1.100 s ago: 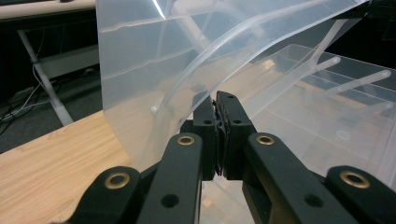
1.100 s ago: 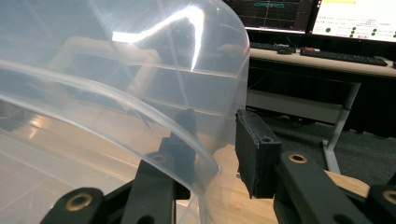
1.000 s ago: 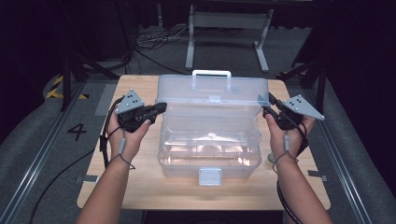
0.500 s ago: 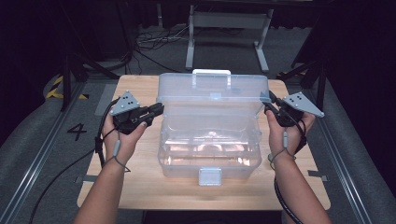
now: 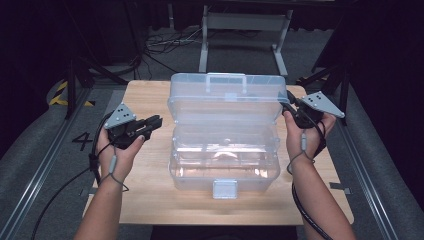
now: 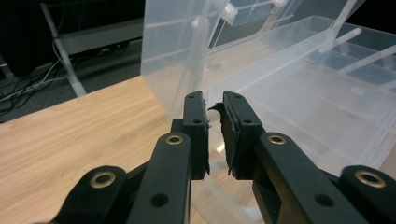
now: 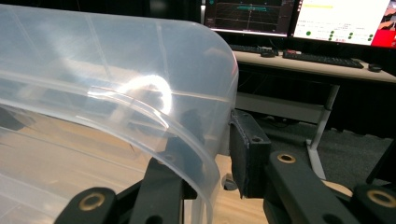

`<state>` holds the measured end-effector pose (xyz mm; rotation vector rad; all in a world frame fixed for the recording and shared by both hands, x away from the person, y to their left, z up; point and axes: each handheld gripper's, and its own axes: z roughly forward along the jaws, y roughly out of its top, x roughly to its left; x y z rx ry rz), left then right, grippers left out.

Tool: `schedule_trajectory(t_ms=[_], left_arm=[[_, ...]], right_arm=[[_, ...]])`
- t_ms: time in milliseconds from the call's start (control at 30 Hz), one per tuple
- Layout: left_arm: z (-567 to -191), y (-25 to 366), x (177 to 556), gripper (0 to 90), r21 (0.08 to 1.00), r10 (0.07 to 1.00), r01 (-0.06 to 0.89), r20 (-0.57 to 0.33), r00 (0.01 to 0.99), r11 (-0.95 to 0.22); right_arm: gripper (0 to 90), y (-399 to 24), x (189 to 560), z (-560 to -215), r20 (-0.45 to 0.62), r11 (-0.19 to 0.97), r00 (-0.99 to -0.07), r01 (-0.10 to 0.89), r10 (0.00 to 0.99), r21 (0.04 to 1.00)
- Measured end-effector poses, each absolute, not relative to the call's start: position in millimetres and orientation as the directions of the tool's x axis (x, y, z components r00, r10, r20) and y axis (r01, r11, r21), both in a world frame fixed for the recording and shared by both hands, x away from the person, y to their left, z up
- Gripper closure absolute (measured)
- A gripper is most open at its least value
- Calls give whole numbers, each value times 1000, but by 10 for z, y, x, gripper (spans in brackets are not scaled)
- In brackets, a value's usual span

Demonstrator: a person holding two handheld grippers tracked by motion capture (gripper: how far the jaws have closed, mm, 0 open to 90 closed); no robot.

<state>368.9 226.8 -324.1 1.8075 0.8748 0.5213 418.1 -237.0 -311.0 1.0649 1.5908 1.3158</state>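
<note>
Left gripper (image 5: 156, 121): held over bare bench (image 5: 150, 200) left of the clear plastic box (image 5: 224, 165), tips near its left wall but apart from it; its jaws have just been opening, a narrow gap between them with nothing in it.
Left room: open wood between the gripper and the bench's left edge, dark floor beyond.
Clear plastic box: in the middle of the bench, base open toward the person, latch (image 5: 224, 189) at the front wall.
Lid (image 5: 225, 97): standing raised behind the base, handle at its top edge.
Box contents: through the clear base something pale shows; I cannot tell what.
Right gripper (image 5: 291, 111): at the lid's right edge; one jaw sits behind the lid wall (image 7: 205, 154), the other outside it, clamped on that edge.
Right room: narrow strip of bench past the box.
</note>
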Motion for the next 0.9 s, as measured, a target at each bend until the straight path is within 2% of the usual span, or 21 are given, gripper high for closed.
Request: schedule_trajectory(t_ms=[467, 900], left_arm=[[-3406, 2508, 3589, 759, 895, 809, 391, -60, 584, -216], [-3448, 2585, 3553, 734, 890, 818, 405, -67, 572, -211]], right_arm=[[769, -2379, 4433, -3073, -68, 116, -326, 131, 943, 985], [776, -2375, 4630, -3062, -53, 105, -322, 148, 945, 983]])
